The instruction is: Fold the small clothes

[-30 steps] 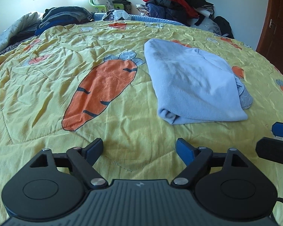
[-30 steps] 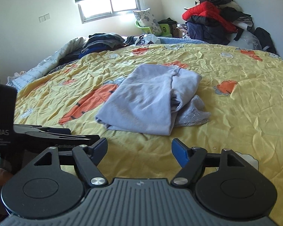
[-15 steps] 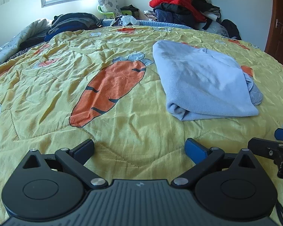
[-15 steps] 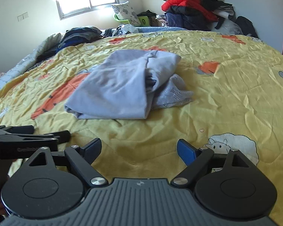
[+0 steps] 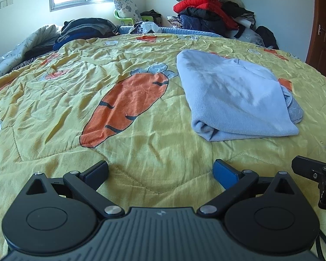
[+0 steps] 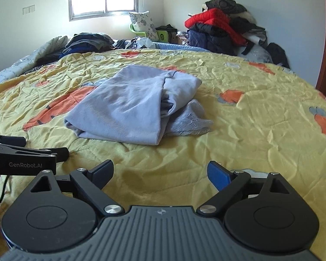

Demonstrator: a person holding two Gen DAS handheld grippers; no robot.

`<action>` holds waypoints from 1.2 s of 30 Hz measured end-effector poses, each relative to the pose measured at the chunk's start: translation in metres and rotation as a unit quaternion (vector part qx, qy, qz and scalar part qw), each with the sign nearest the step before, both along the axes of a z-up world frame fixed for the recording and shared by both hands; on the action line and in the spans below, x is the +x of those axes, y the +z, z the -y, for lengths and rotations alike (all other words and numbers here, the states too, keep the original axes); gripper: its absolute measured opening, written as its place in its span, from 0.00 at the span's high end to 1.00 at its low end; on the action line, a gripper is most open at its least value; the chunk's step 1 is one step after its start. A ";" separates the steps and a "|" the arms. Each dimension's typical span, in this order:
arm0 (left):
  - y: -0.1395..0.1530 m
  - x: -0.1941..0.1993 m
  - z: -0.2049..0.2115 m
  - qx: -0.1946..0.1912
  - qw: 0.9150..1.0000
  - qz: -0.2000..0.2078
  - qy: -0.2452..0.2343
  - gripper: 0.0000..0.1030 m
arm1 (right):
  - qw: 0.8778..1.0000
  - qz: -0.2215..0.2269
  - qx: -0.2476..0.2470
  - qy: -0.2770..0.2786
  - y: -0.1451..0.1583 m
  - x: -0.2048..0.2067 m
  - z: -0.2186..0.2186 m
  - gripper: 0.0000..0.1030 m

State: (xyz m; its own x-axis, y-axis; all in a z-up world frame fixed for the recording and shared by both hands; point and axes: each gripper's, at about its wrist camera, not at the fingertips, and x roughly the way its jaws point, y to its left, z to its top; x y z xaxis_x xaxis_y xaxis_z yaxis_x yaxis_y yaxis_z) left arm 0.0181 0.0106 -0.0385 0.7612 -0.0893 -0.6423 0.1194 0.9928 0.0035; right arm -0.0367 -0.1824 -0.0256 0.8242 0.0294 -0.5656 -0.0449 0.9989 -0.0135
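A light blue garment (image 5: 234,100) lies folded over on the yellow carrot-print quilt (image 5: 54,113), with a bunched lacy part sticking out at its right side. It also shows in the right wrist view (image 6: 130,106). My left gripper (image 5: 160,170) is open and empty, held low over the quilt, short of the garment and to its left. My right gripper (image 6: 160,170) is open and empty, short of the garment's near edge. Each gripper shows at the edge of the other's view: the right one (image 5: 315,171) and the left one (image 6: 32,152).
A pile of red and dark jackets (image 5: 210,15) is heaped at the far right of the bed. Dark folded clothes (image 5: 84,30) and a patterned pillow (image 5: 126,8) lie at the far side under the window. A brown door (image 5: 323,26) stands at the right.
Both grippers have pulled back and tilted up slightly, so more of the room shows. The garment has not moved. Both grippers stay open.
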 end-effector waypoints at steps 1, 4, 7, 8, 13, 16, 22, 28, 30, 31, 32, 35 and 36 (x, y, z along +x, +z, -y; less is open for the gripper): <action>0.000 0.000 0.000 0.000 1.000 0.000 0.000 0.00 | 1.000 -0.001 -0.004 -0.002 -0.001 0.001 0.001 0.10; 0.000 0.000 0.000 0.000 1.000 0.000 0.000 0.00 | 1.000 -0.007 -0.001 -0.005 -0.006 0.003 0.004 0.10; 0.000 0.000 0.000 0.000 1.000 0.000 0.000 0.00 | 1.000 -0.009 -0.001 -0.004 -0.008 0.006 0.003 0.10; 0.000 0.000 0.000 0.000 1.000 0.001 0.000 0.00 | 1.000 -0.009 -0.002 -0.003 -0.009 0.007 0.003 0.10; -0.001 -0.001 0.000 -0.001 1.000 0.003 0.001 0.00 | 1.000 -0.013 0.000 -0.002 -0.011 0.009 0.002 0.08; -0.001 -0.001 0.000 -0.002 1.000 0.005 0.003 0.00 | 1.000 -0.016 0.010 -0.005 -0.011 0.010 0.005 0.07; -0.001 -0.002 0.000 -0.002 1.000 0.005 0.002 0.00 | 1.000 -0.022 0.010 -0.007 -0.013 0.010 0.005 0.04; -0.001 -0.002 0.000 -0.002 1.000 0.004 0.002 0.00 | 0.999 -0.025 0.019 -0.006 -0.013 0.010 0.007 0.01; -0.001 -0.002 -0.001 -0.002 1.000 0.004 0.002 0.00 | 1.000 -0.027 0.014 -0.006 -0.014 0.010 0.006 0.01; -0.001 -0.002 0.000 -0.002 1.000 0.004 0.002 0.00 | 1.000 -0.028 0.010 -0.006 -0.014 0.011 0.005 0.00; -0.001 -0.002 0.000 -0.002 1.000 0.004 0.002 0.00 | 1.000 -0.029 0.006 -0.006 -0.014 0.011 0.004 0.00; -0.001 -0.002 0.000 -0.002 1.000 0.004 0.002 0.00 | 1.000 -0.029 0.006 -0.005 -0.014 0.011 0.003 0.00; -0.001 -0.002 0.000 -0.002 1.000 0.004 0.002 0.00 | 1.000 -0.029 0.008 -0.005 -0.014 0.011 0.003 0.00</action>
State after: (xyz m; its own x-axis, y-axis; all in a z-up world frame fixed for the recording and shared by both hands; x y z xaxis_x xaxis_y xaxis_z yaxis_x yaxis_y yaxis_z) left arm 0.0160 0.0109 -0.0397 0.7672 -0.0883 -0.6353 0.1150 0.9934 0.0008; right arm -0.0254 -0.1857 -0.0398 0.7906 0.0312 -0.6116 -0.0353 0.9994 0.0053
